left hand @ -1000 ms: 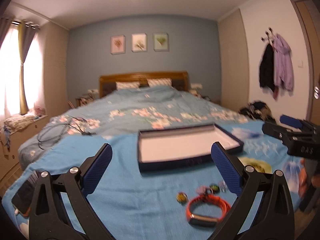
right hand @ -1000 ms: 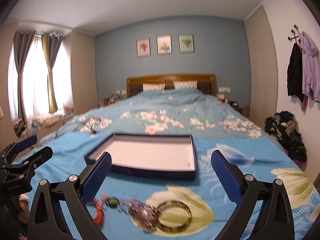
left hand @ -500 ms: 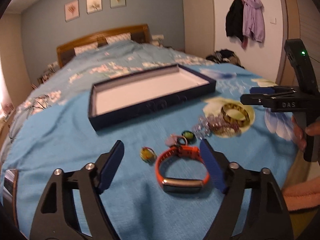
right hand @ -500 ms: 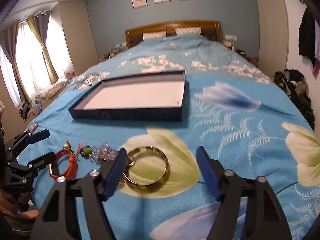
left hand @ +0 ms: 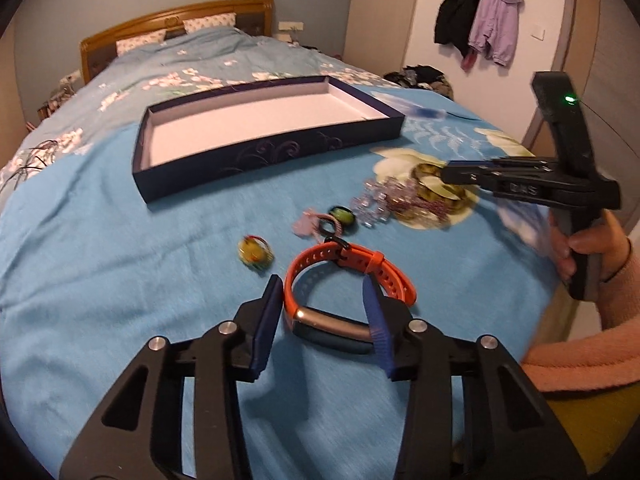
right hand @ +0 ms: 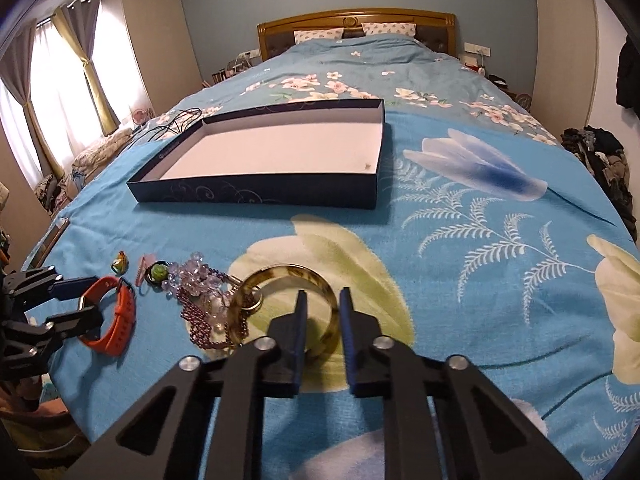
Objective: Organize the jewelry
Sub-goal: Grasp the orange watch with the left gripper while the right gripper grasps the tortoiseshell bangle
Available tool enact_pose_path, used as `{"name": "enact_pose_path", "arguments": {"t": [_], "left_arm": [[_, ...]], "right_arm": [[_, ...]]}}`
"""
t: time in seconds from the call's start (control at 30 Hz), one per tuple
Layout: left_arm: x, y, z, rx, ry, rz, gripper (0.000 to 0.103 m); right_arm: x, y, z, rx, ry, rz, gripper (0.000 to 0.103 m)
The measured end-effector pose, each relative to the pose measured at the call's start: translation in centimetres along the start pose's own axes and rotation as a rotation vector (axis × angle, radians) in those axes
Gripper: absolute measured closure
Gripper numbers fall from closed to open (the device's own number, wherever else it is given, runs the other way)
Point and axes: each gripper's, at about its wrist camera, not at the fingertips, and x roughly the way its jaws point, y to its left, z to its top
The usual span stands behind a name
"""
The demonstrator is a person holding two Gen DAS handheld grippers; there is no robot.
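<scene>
On the blue floral bedspread (right hand: 460,280), the left gripper (left hand: 320,308) has its jaws just closing around the orange fitness band (left hand: 340,300), pads at both sides of its body. The right gripper (right hand: 323,312) has jaws just narrowing onto the near rim of the tortoiseshell bangle (right hand: 256,280), seemingly pinching it. The empty navy tray (right hand: 256,192) lies at twelve o'clock; beaded bracelets (right hand: 200,292) sit at nine o'clock of the bangle.

Blurred raised letters on the right gripper (left hand: 452,174) body cannot be made out.
</scene>
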Motion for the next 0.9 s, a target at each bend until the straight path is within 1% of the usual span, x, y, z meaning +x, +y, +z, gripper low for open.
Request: {"name": "enact_pose_path", "arguments": {"t": [0.1, 0.2, 0.3, 0.37, 0.4, 0.47, 0.53, 0.6, 0.63, 0.67, 0.7, 0.77, 0.8, 0.9], "left_arm": [[-0.5, -0.5, -0.1, 0.032, 0.018, -0.020, 0.057], [-0.9, -0.2, 0.4, 0.066, 0.004, -0.001, 0.055], [-0.4, 0.3, 1.3, 0.091, 0.012, -0.022, 0.056], [0.1, 0.5, 1.7, 0.116, 0.030, -0.030, 0.064], [0.4, 0.5, 1.9, 0.130, 0.042, -0.039, 0.067], [1.2, 0.6, 2.0, 0.156, 0.074, -0.056, 0.079], [1.9, 0.5, 2.1, 0.180, 0.105, -0.055, 0.081], [2.1, 0.5, 2.2, 0.187, 0.114, -0.060, 0.084], [2.2, 0.5, 2.2, 0.190, 0.116, -0.059, 0.088], [2.2, 0.4, 2.3, 0.194, 0.119, -0.058, 0.090], [2.1, 0.3, 2.3, 0.192, 0.120, -0.059, 0.092], [2.0, 0.3, 2.3, 0.187, 0.121, -0.063, 0.096], [1.8, 0.3, 2.3, 0.176, 0.113, -0.064, 0.096], [0.9, 0.4, 2.4, 0.143, 0.095, -0.105, 0.097]], "right_arm": [[0.1, -0.4, 0.0, 0.006, 0.009, 0.000, 0.091], [0.2, -0.7, 0.2, 0.008, 0.015, -0.003, 0.089], [0.2, -0.5, 0.2, 0.003, 0.014, -0.004, 0.089], [0.4, -0.5, 0.3, 0.000, 0.015, -0.003, 0.089], [0.4, -0.4, 0.3, -0.002, 0.016, -0.003, 0.089], [0.5, -0.4, 0.3, -0.004, 0.017, 0.001, 0.089], [0.6, -0.4, 0.2, -0.010, 0.021, -0.001, 0.089], [0.6, -0.3, 0.2, -0.017, 0.024, 0.000, 0.089], [0.6, -0.3, 0.3, -0.022, 0.026, -0.001, 0.089], [0.6, -0.2, 0.2, -0.027, 0.026, -0.002, 0.090], [0.6, -0.2, 0.2, -0.031, 0.027, -0.005, 0.095], [0.6, -0.3, 0.3, -0.035, 0.025, -0.003, 0.097], [0.6, -0.3, 0.3, -0.034, 0.025, -0.001, 0.098], [0.3, -0.6, 0.4, -0.023, 0.017, 0.025, 0.098]]}}
